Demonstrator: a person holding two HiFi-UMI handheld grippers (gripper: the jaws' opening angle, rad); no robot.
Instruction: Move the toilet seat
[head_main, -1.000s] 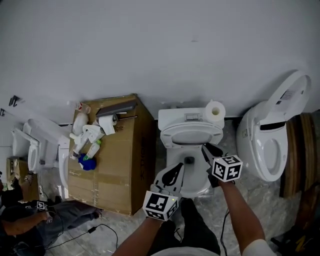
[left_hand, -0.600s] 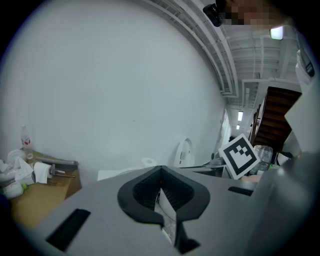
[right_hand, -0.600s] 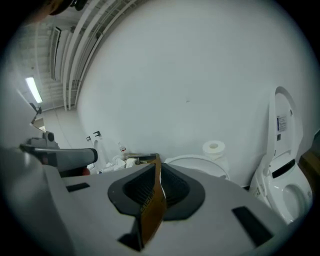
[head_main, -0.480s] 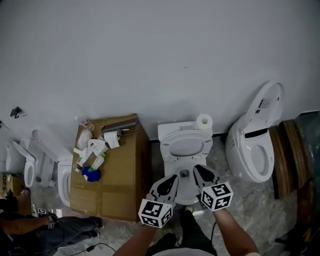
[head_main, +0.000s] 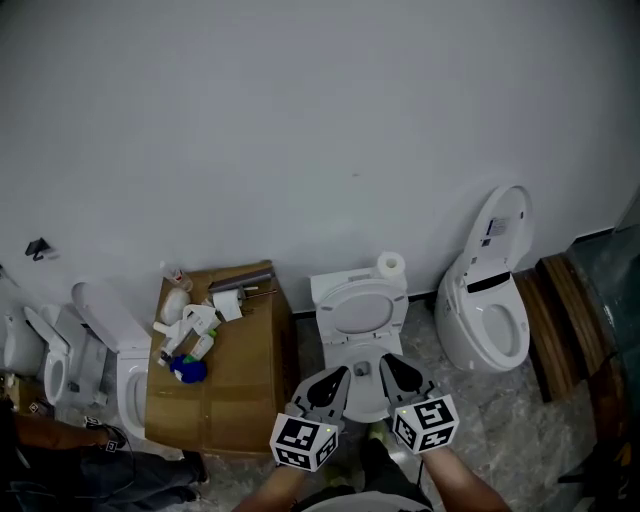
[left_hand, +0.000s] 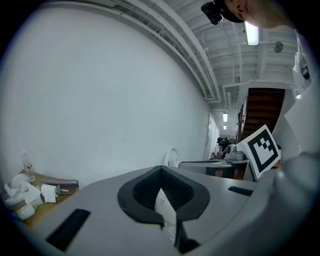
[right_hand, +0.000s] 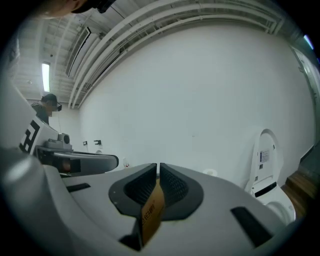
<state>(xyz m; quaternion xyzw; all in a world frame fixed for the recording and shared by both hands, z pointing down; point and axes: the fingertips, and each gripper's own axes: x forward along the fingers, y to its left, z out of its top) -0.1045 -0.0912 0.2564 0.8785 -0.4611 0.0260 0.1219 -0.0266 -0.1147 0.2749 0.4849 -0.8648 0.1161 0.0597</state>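
Toilet seat (head_main: 358, 308) appears raised, leaning back at the tank by the wall | left gripper (head_main: 340, 372): jaws together, empty, over the bowl (head_main: 364, 392) front, clear of the seat | right gripper (head_main: 385, 360): jaws closing, narrow slit, nothing between, just beside the left | paper roll (head_main: 390, 264) on tank | cardboard box (head_main: 235, 370) left.

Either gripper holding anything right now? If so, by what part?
Nothing is held. The left gripper has its jaws together on nothing. The right gripper has its jaws closing with nothing between them. Both hang above the toilet bowl.
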